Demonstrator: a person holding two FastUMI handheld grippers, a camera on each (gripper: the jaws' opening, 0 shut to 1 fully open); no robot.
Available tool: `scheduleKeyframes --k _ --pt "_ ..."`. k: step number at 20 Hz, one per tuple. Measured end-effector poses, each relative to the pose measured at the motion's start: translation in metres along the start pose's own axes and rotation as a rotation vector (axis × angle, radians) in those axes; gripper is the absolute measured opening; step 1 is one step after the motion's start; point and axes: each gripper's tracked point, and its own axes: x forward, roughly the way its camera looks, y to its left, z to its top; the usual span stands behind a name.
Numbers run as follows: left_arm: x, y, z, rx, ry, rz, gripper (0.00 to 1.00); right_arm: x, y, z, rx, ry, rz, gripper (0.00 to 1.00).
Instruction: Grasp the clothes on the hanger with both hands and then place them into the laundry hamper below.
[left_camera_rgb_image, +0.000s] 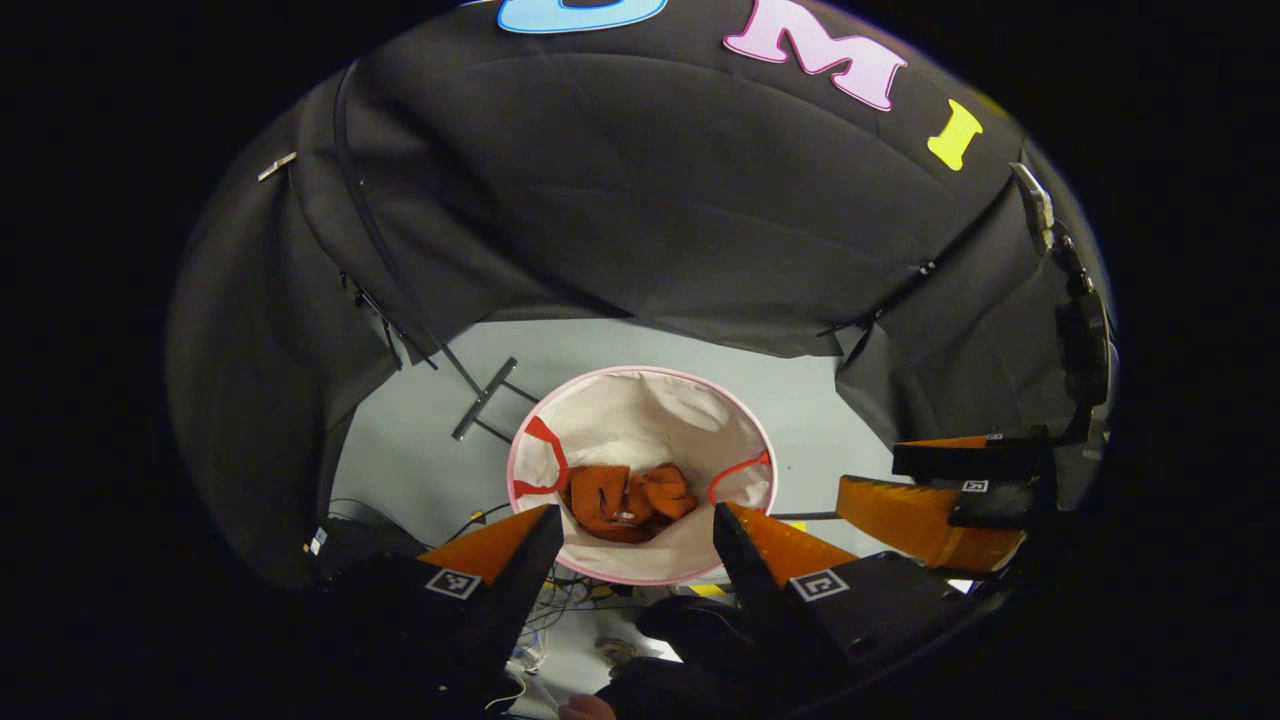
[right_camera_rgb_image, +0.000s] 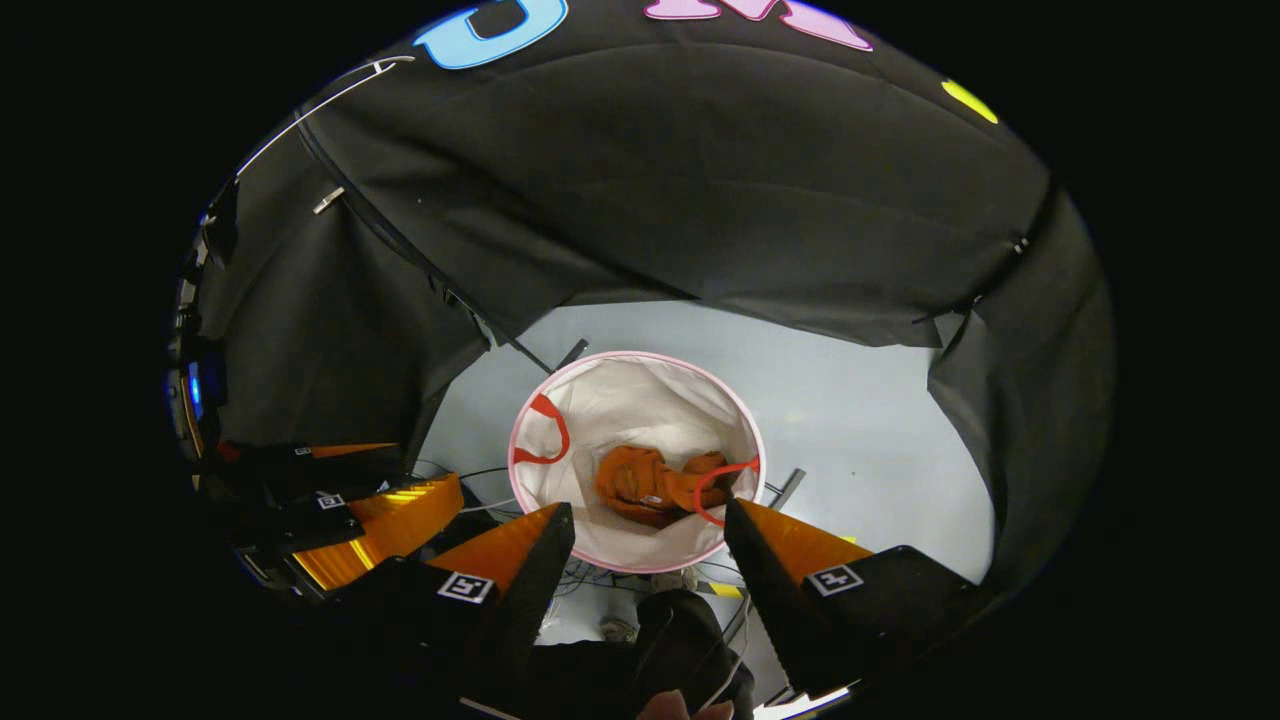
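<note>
In the left gripper view, a bar-shaped metal foot (left_camera_rgb_image: 485, 398) lies on the pale grey floor (left_camera_rgb_image: 420, 450) at the left, just beside the laundry hamper (left_camera_rgb_image: 640, 400). The hamper is round, with a pink rim, a white lining and two red loop handles. The orange clothes (left_camera_rgb_image: 628, 500) lie crumpled at its bottom, touching neither claw. The left claw (left_camera_rgb_image: 635, 525) hangs above the hamper's near rim with its two fingers spread wide apart and nothing between them. Cables (left_camera_rgb_image: 560, 595) trail on the floor under it. Farther right, the right claw shows from the side (left_camera_rgb_image: 930, 515), well clear of the hamper.

In the right gripper view, the left claw (right_camera_rgb_image: 380, 515) sits at the lower left, beside the hamper (right_camera_rgb_image: 640, 385). The clothes (right_camera_rgb_image: 655, 485) rest inside, toward the right, partly behind one red handle (right_camera_rgb_image: 722, 490). The right claw (right_camera_rgb_image: 648, 525) hovers over the near rim, fingers wide apart and empty. A dark sleeve (right_camera_rgb_image: 680, 640) shows between the fingers below. Grey floor (right_camera_rgb_image: 880, 450) stretches to the right, up to the black wall cloth (right_camera_rgb_image: 1020, 420).
</note>
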Motion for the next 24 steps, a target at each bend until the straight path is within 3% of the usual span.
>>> scheduleKeyframes --k 5,10,14,16,18,24 --pt "-0.032 -0.003 -0.002 0.002 -0.066 -0.016 0.96 -0.026 0.007 0.000 0.016 -0.080 -0.035 0.98" --pt "-0.093 -0.002 0.007 0.035 -0.205 -0.020 0.96 -0.087 0.017 0.024 0.034 -0.288 -0.087 0.99" --pt "-0.161 0.005 0.019 0.061 -0.363 0.001 0.93 -0.162 0.027 0.041 0.033 -0.482 -0.151 0.99" --pt "-0.201 0.008 0.025 0.066 -0.452 0.009 0.96 -0.206 0.034 0.046 0.030 -0.578 -0.180 0.99" --pt "-0.244 0.006 0.032 0.063 -0.545 0.010 0.93 -0.250 0.048 0.049 0.023 -0.668 -0.194 0.99" --pt "-0.367 0.004 0.024 0.085 -0.800 0.033 0.96 -0.368 0.080 0.034 -0.024 -0.891 -0.219 0.99"
